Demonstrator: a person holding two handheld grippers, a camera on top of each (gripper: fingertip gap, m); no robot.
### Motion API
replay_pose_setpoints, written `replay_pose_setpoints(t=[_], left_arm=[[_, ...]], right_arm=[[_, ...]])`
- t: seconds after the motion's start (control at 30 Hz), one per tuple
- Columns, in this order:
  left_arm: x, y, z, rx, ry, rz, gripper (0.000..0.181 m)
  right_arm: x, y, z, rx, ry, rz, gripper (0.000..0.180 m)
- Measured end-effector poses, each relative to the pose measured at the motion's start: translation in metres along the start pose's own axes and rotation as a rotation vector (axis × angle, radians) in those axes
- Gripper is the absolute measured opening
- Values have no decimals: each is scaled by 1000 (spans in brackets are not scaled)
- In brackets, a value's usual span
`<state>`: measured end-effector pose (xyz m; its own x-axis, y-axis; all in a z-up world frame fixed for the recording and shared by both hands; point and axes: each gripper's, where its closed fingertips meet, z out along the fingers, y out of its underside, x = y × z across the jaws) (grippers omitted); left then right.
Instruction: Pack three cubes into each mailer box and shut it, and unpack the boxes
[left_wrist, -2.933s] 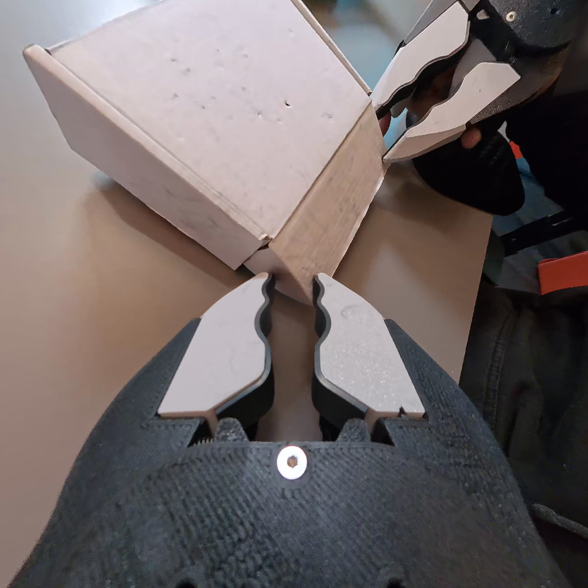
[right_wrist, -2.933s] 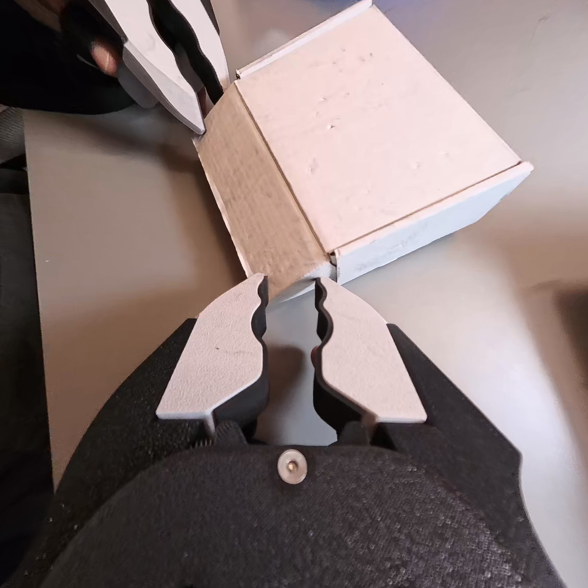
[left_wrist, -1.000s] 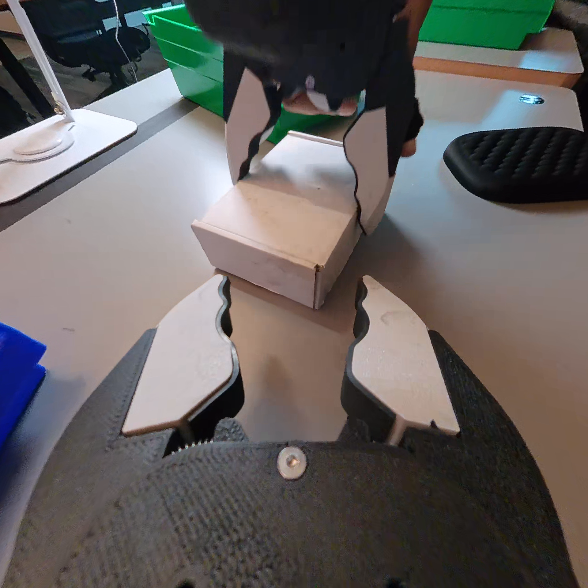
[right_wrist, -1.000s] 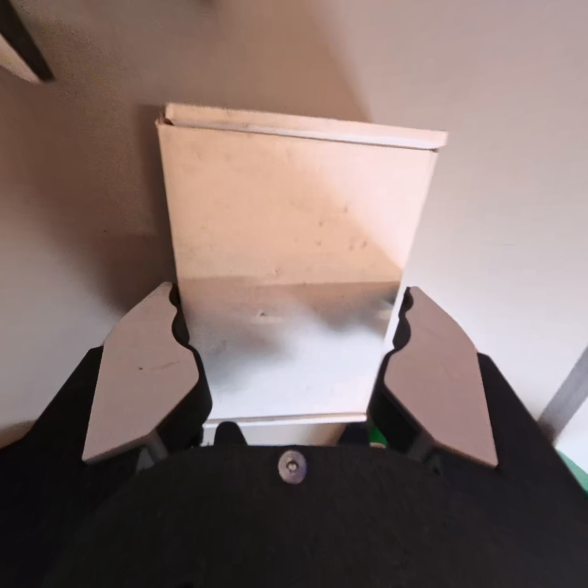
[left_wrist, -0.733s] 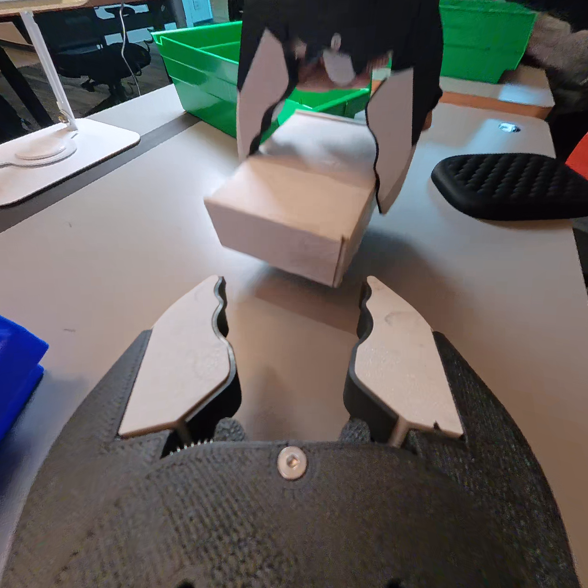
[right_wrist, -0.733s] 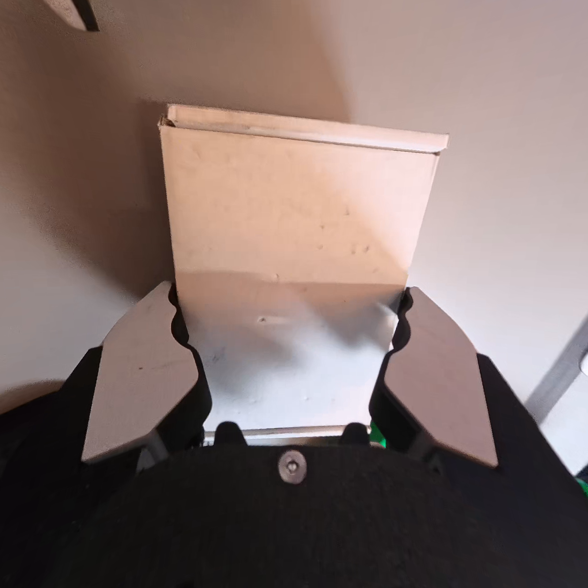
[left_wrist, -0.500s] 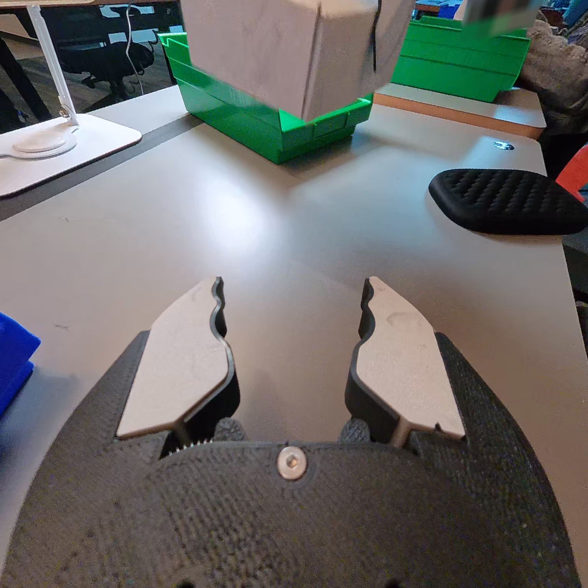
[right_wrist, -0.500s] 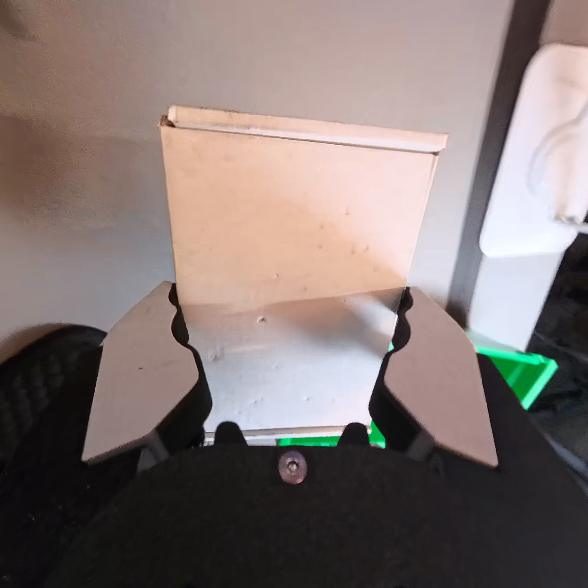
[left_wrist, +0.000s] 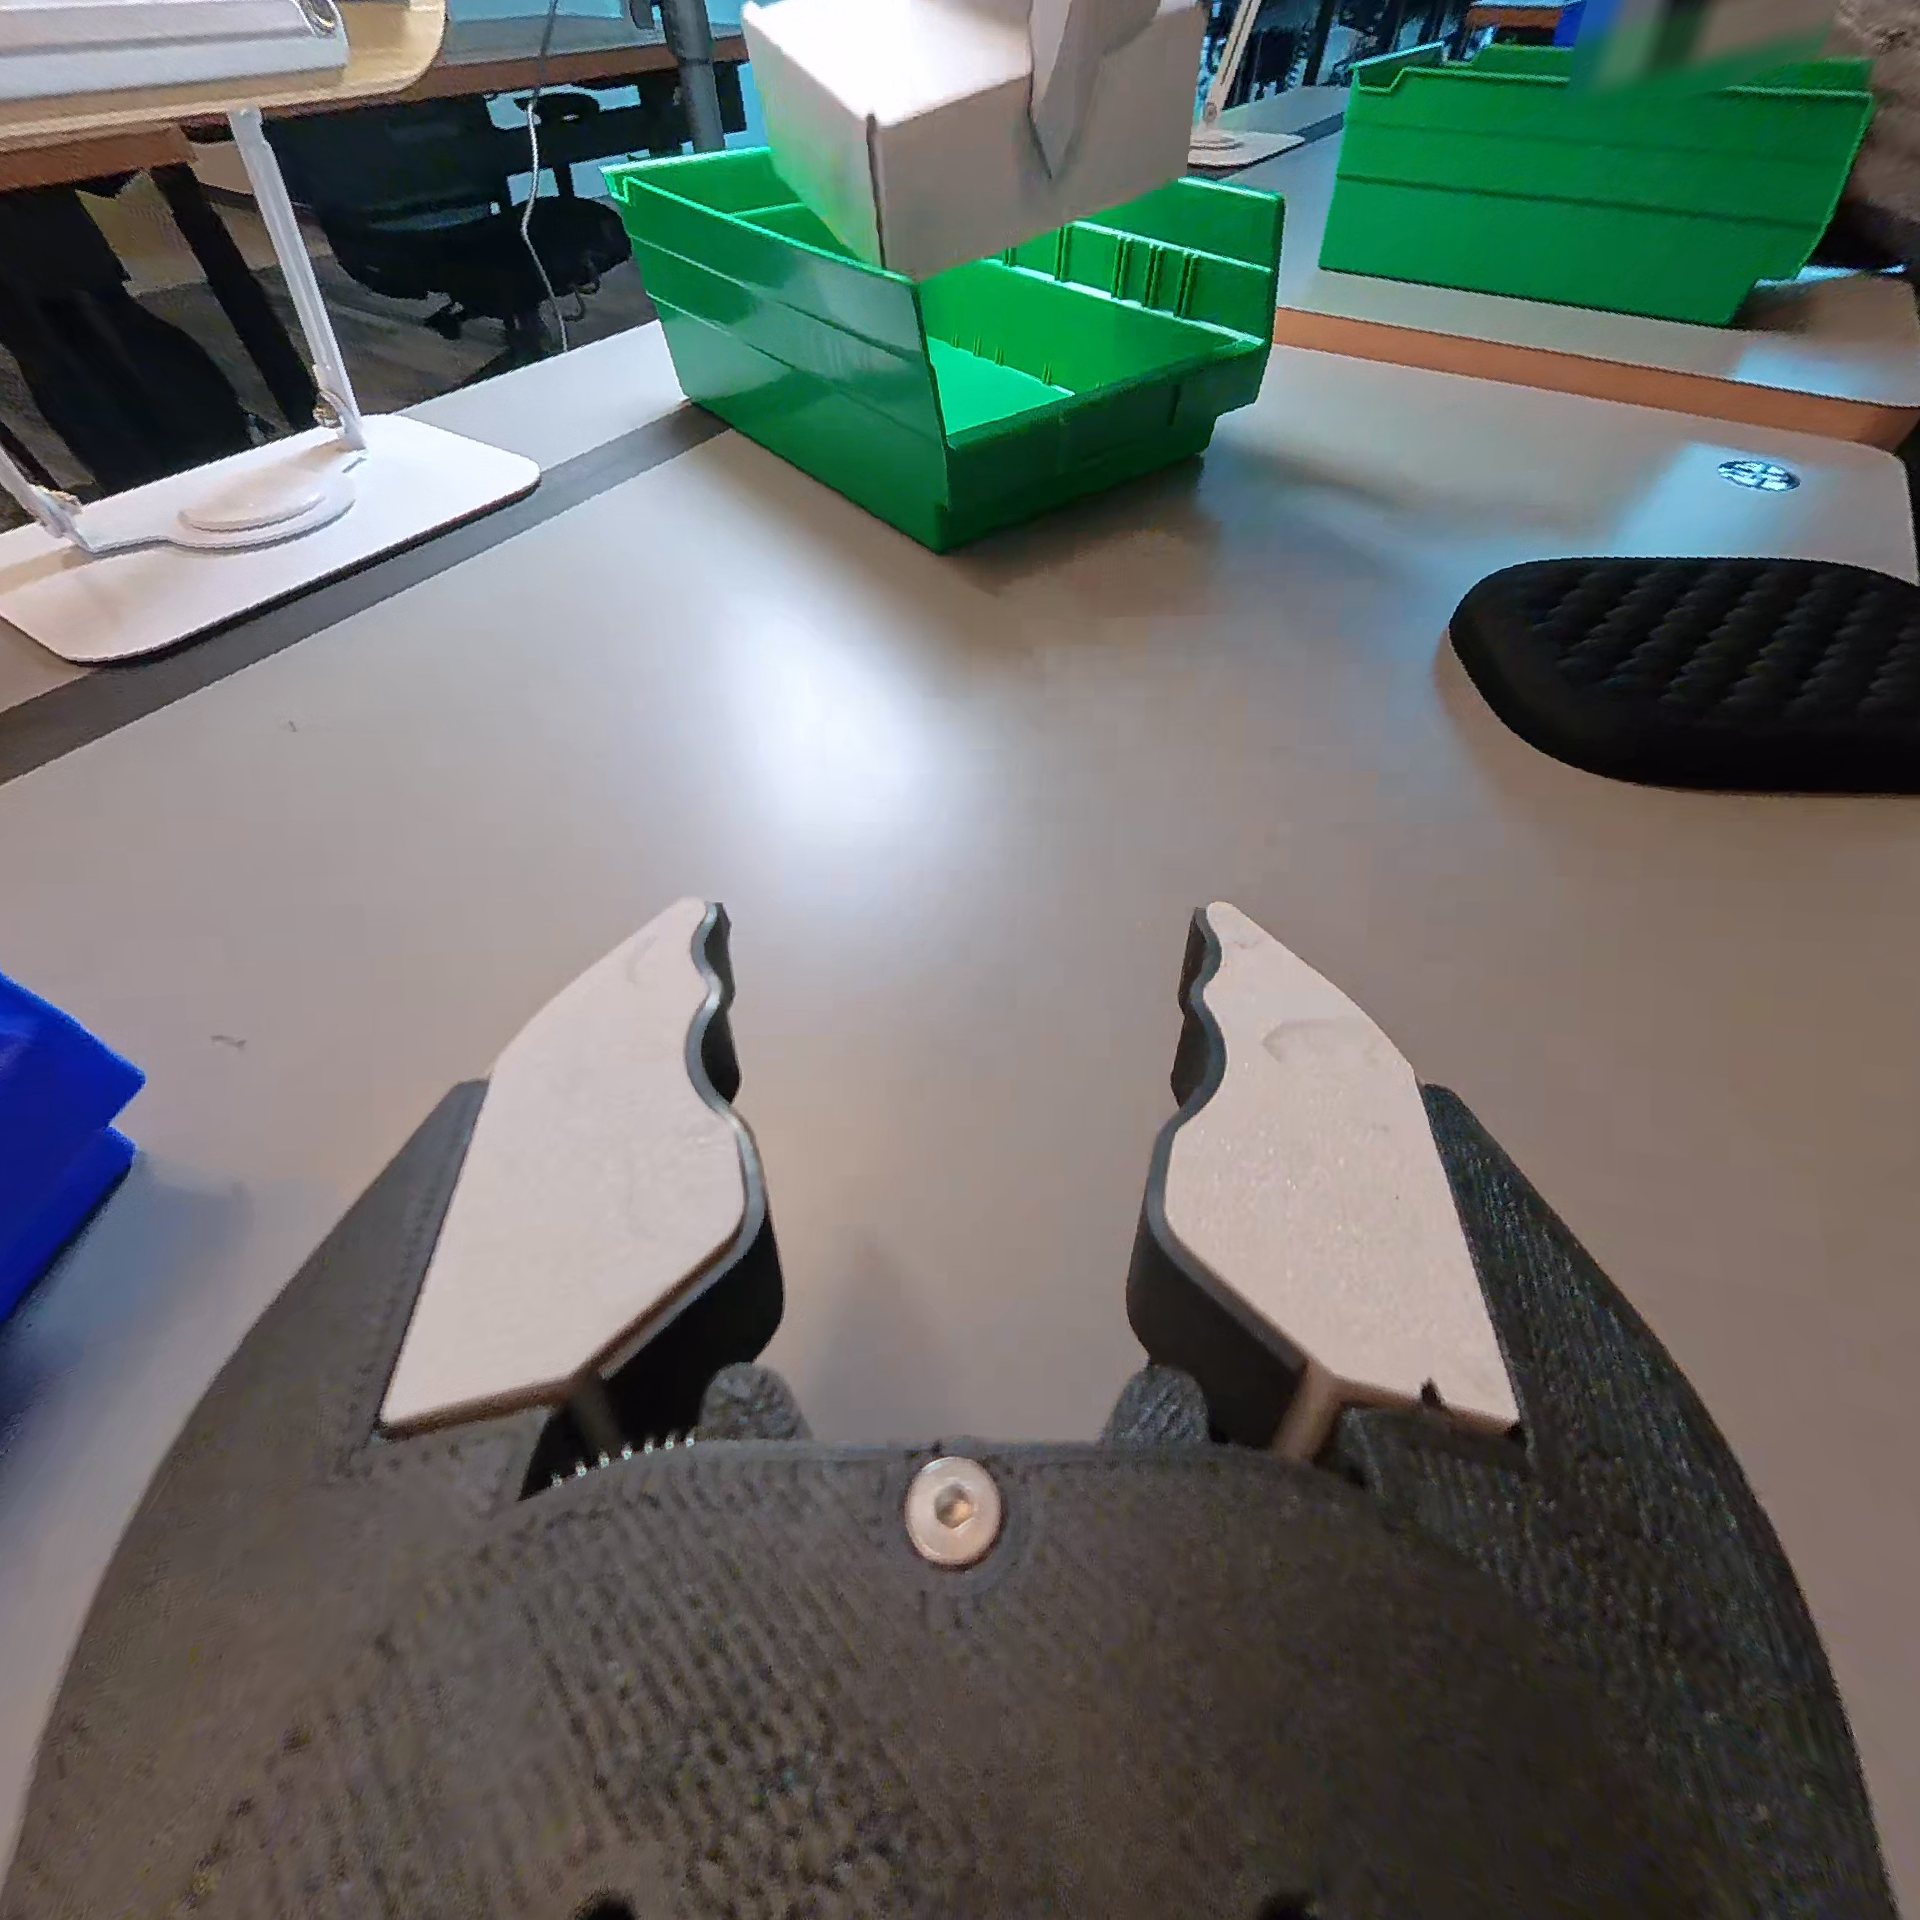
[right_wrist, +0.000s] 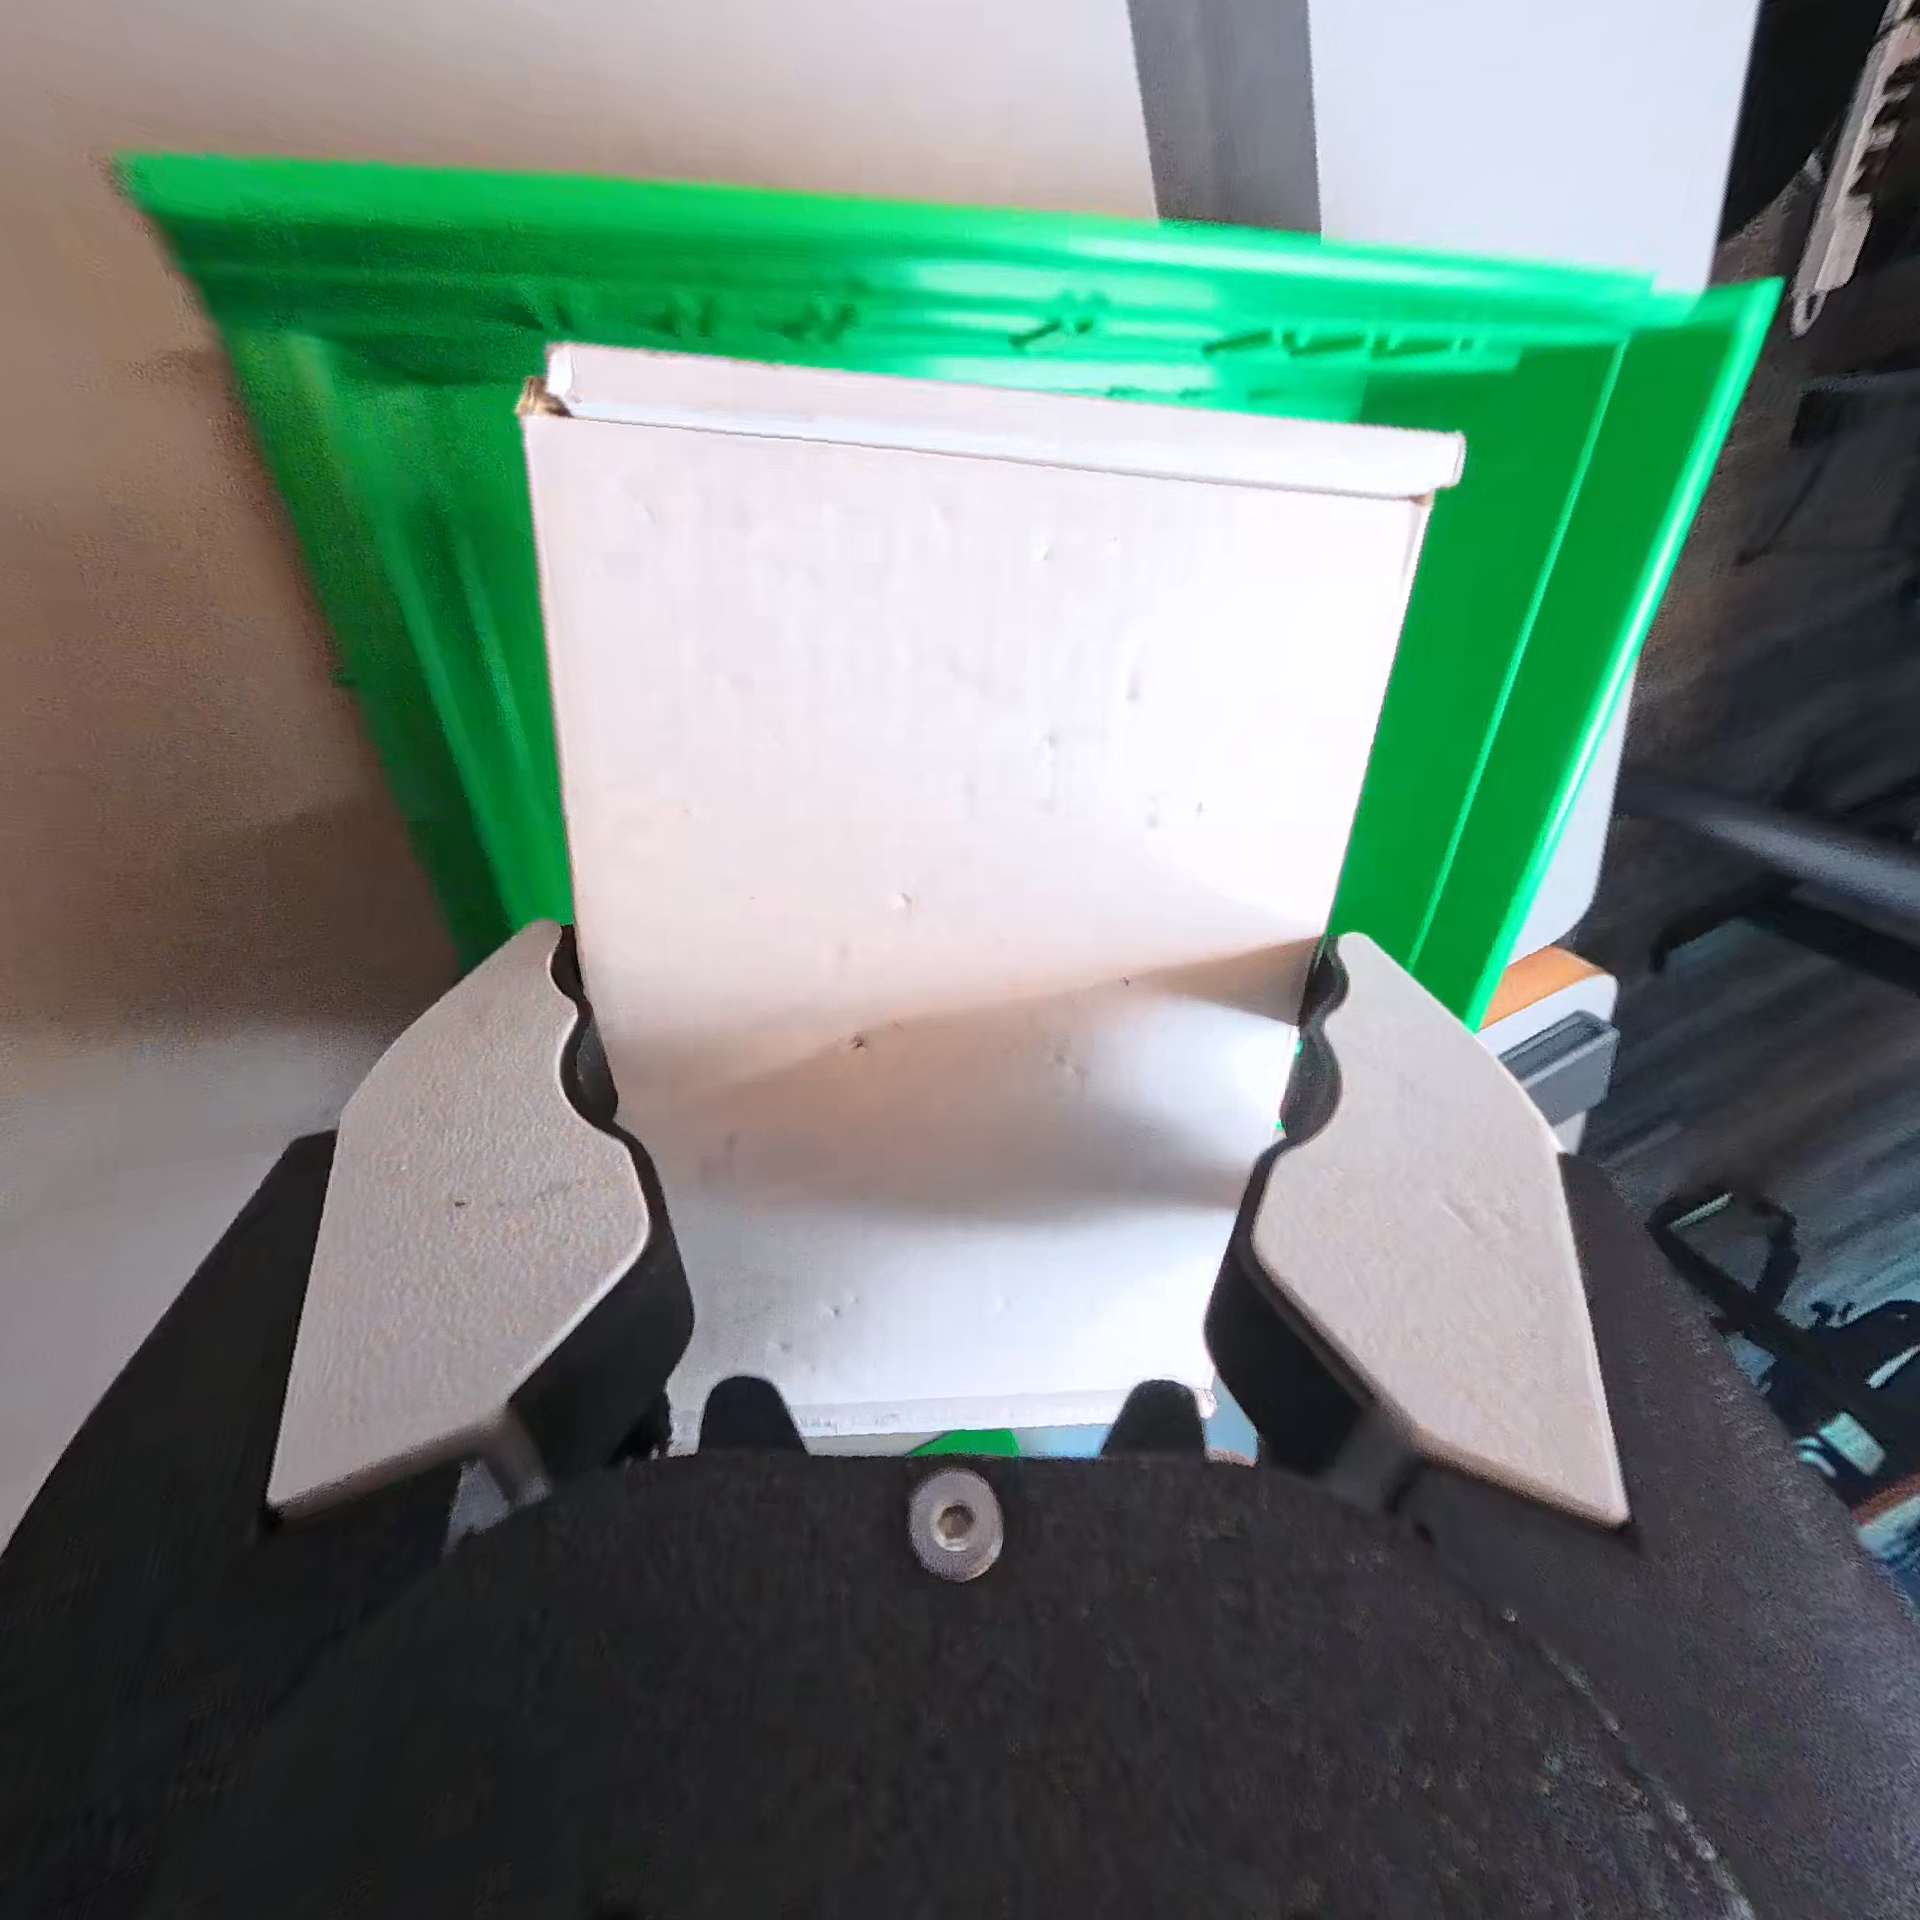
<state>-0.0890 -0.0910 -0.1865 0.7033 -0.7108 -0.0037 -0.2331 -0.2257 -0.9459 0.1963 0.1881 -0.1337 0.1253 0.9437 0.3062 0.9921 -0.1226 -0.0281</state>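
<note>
One closed mailer box (right_wrist: 977, 831) has left the worktop (left_wrist: 831, 748) within the last second: our right hand-held gripper (right_wrist: 951, 1023) clamps its sides and now carries it above the green bin (left_wrist: 1039, 353). Our left hand-held gripper (left_wrist: 956, 935) hangs spread and empty, so we judge this packed box is being stowed.

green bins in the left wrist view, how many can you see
2. One green bin sits mid-table, directly under the held mailer box. The second green bin is on the far desk at upper right. Others may lie out of view.
</note>
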Motion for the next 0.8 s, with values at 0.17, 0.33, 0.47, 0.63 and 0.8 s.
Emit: replay_pose_setpoints(t=[0.17,0.33,0.47,0.63,0.8], left_arm=[[-7,3,1,0,-43,16,81],[-11,8,4,-30,-49,-14,78],[-10,12,8,-47,-39,-12,77],[-9,14,10,-55,-26,-12,77],[-12,5,1,-13,-38,-31,77]], right_arm=[[30,7,62,-55,-19,2,127],[55,10,103,-102,-36,-25,127],[69,17,119,-159,-15,-59,121],[82,12,117,-128,59,-48,112],[65,-20,69,165,135,37,100]])
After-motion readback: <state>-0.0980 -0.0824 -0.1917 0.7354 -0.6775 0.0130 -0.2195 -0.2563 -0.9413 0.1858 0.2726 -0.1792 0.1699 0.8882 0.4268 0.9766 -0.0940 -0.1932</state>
